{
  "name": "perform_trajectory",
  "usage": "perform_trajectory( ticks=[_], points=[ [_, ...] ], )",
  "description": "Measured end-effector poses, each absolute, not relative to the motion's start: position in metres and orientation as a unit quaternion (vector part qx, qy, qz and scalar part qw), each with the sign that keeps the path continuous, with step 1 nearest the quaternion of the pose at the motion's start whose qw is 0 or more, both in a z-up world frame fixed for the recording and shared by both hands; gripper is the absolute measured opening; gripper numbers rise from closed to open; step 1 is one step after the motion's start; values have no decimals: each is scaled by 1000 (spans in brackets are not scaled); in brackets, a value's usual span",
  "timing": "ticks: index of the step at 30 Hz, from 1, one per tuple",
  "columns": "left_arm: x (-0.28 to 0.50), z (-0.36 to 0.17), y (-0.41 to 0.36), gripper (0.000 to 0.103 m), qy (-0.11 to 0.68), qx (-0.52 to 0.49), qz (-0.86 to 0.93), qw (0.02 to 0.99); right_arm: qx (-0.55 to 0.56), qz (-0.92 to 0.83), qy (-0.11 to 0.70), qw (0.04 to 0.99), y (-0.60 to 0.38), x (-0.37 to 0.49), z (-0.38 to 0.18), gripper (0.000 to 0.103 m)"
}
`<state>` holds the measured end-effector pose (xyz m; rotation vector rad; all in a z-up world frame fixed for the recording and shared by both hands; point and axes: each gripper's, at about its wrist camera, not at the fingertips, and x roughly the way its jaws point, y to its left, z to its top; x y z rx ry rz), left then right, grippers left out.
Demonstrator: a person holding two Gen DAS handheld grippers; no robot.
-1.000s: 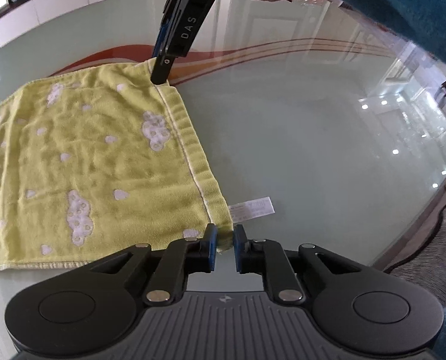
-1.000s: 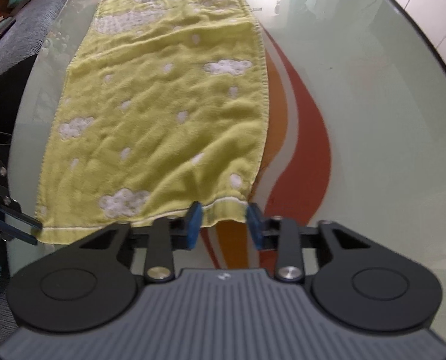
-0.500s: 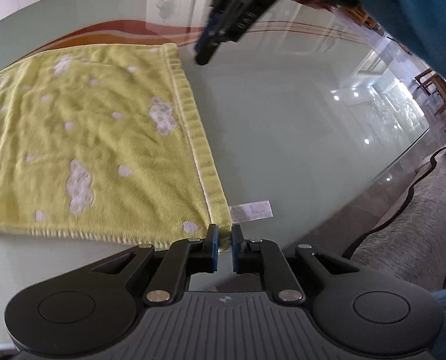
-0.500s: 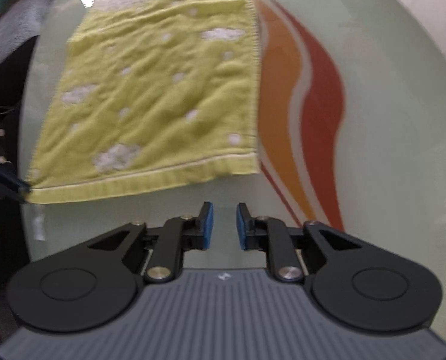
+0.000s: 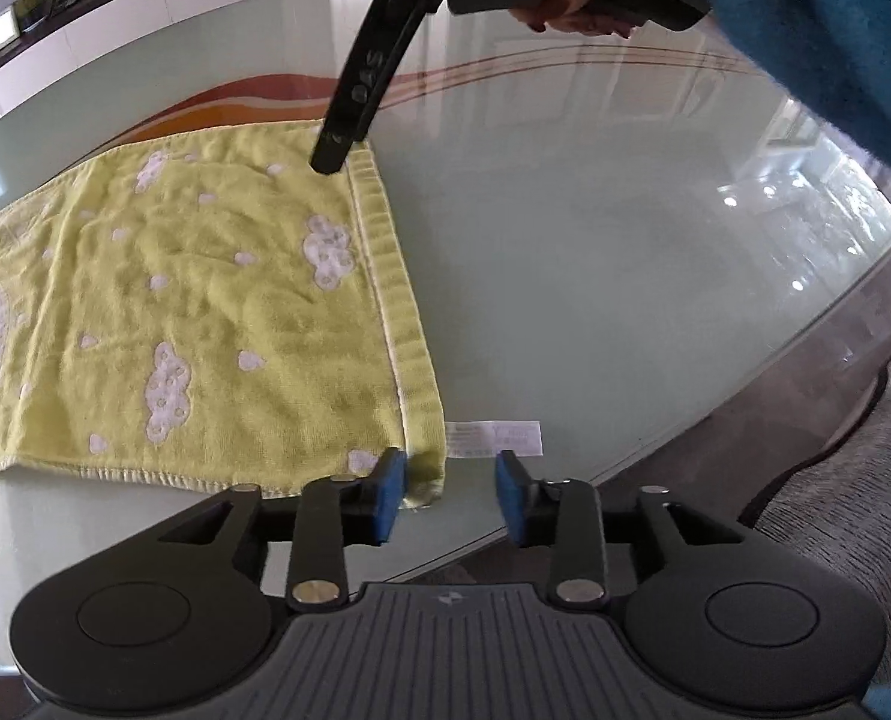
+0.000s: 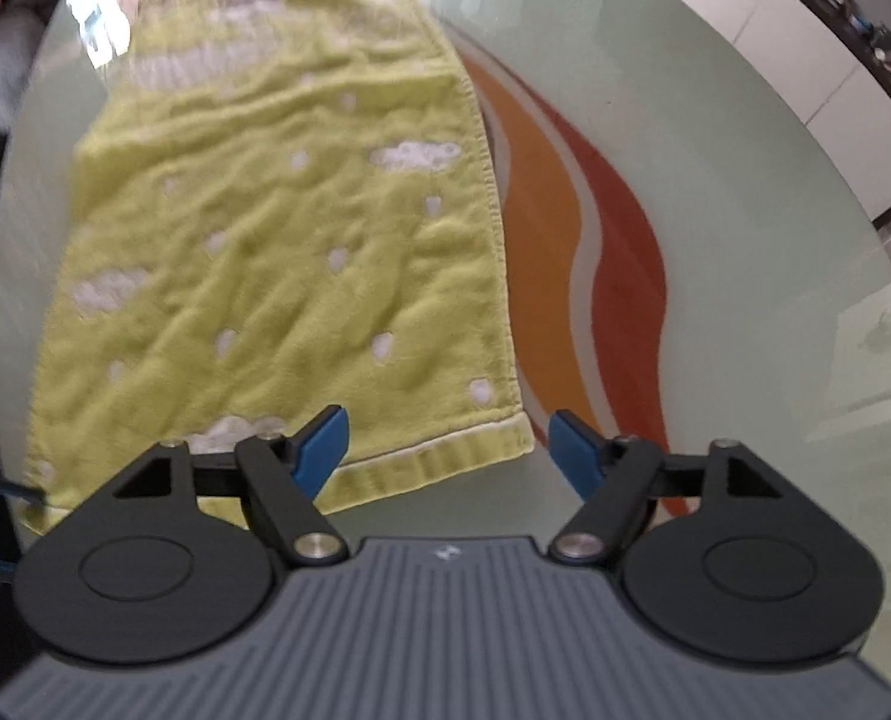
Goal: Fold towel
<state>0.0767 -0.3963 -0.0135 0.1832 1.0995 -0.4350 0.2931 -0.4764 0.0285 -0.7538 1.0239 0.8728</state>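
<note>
A yellow-green towel (image 5: 205, 312) with white cloud marks lies flat on the glass table; it also shows in the right wrist view (image 6: 289, 252). My left gripper (image 5: 452, 489) is open at the towel's near right corner, its left pad touching the hem beside the white care label (image 5: 493, 438). My right gripper (image 6: 448, 447) is open wide, with the towel's near corner between its pads. In the left wrist view the right gripper's tip (image 5: 331, 156) stands over the towel's far right corner.
The round glass table (image 5: 595, 252) has an orange and red wave pattern (image 6: 619, 252). Its edge runs close on the right, with a grey sofa (image 5: 853, 480) beyond. White cabinets (image 5: 115, 6) line the far wall.
My left gripper has opened and let go of the towel corner. My right gripper has opened wide and come back over the towel's other corner.
</note>
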Motion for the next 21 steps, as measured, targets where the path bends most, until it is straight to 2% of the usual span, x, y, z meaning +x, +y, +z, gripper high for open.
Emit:
perform_trajectory(
  ticks=[4,8,9,10,12,13,14,18,20,21],
  points=[
    [77,-11,-392,44,519,73,-198,828,-344,403,471,705,-472,298,24,73],
    [83,-12,-381,41,520,52,-204,828,-316,438,483,690,-478,303,26,52],
    [83,-12,-378,34,519,47,-204,829,-313,448,480,686,-478,303,25,48],
    [83,-12,-376,23,518,46,-200,830,-311,453,479,684,-477,303,24,42],
    [84,-14,-372,20,515,46,-195,834,-305,469,477,678,-478,302,24,33],
    [85,-14,-370,16,514,42,-197,833,-303,470,478,677,-477,303,24,22],
    [86,-15,-368,16,515,37,-199,833,-298,477,486,669,-478,305,24,16],
    [86,-14,-370,10,514,39,-208,831,-322,485,493,646,-477,303,28,14],
    [88,-13,-371,3,515,31,-218,828,-327,490,492,641,-478,303,30,14],
    [89,-12,-372,3,516,27,-223,827,-327,491,492,640,-478,304,31,14]
  ],
)
